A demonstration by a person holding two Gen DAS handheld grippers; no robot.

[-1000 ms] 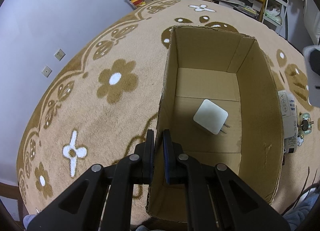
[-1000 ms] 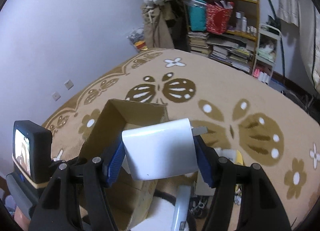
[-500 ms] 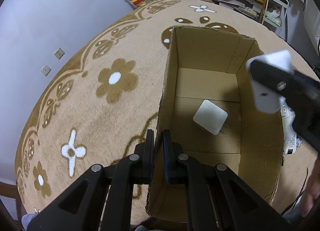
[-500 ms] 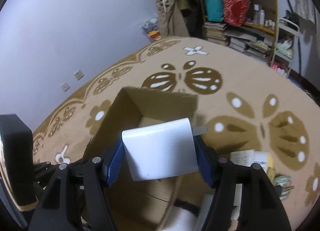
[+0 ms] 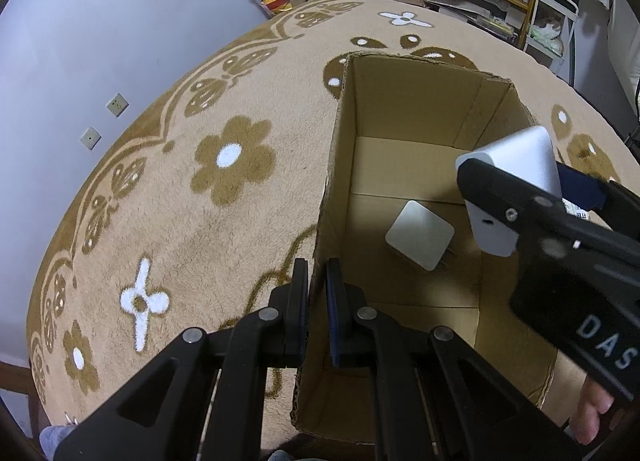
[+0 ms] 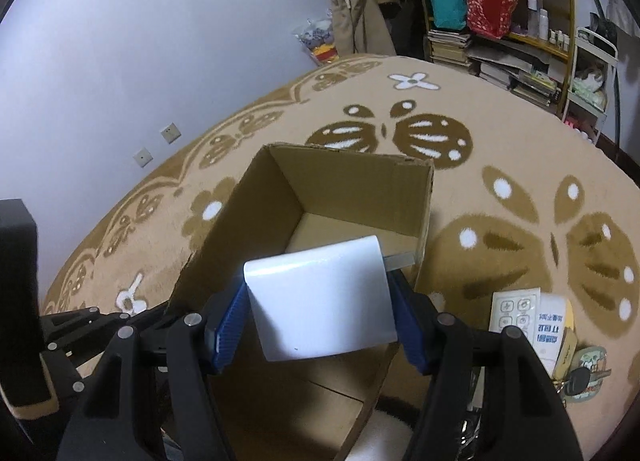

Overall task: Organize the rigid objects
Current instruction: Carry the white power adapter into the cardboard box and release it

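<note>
Beige carpet (image 5: 168,221) w/ brown flower and butterfly patterns covers the floor; a pale wall w/ two sockets runs along the left, cluttered shelves (image 6: 520,21) w/ books, bags and bottles stand at the back.

An open cardboard box (image 5: 344,149) sits on the carpet. One white charger (image 5: 419,234), square w/ prongs showing at its lower right edge, lies flat on the box floor, roughly mid-box.

Left gripper (image 5: 318,293): fingers pinched nearly together on the box's left wall, near its front corner; one finger outside the wall, the other inside. The cardboard edge runs between them, so it grips the box.

Right gripper (image 6: 318,313): fingers stand fairly wide, blue pads pressed on both sides of a second white adapter (image 6: 320,301). It's a bigger, glossy white block w/ a metal prong sticking out on its right side. In the left wrist view the same adapter (image 5: 516,177) hangs over the right part of the box opening, above the box floor and to the right of the charger, not touching either.

On the carpet right of the box: a white remote-like card (image 6: 514,311), a printed packet (image 6: 554,325) just beside it, and a key w/ keyring (image 6: 580,379) near the lower edge. A fingertip (image 5: 592,417) of the person shows at lower right in the left wrist view.
</note>
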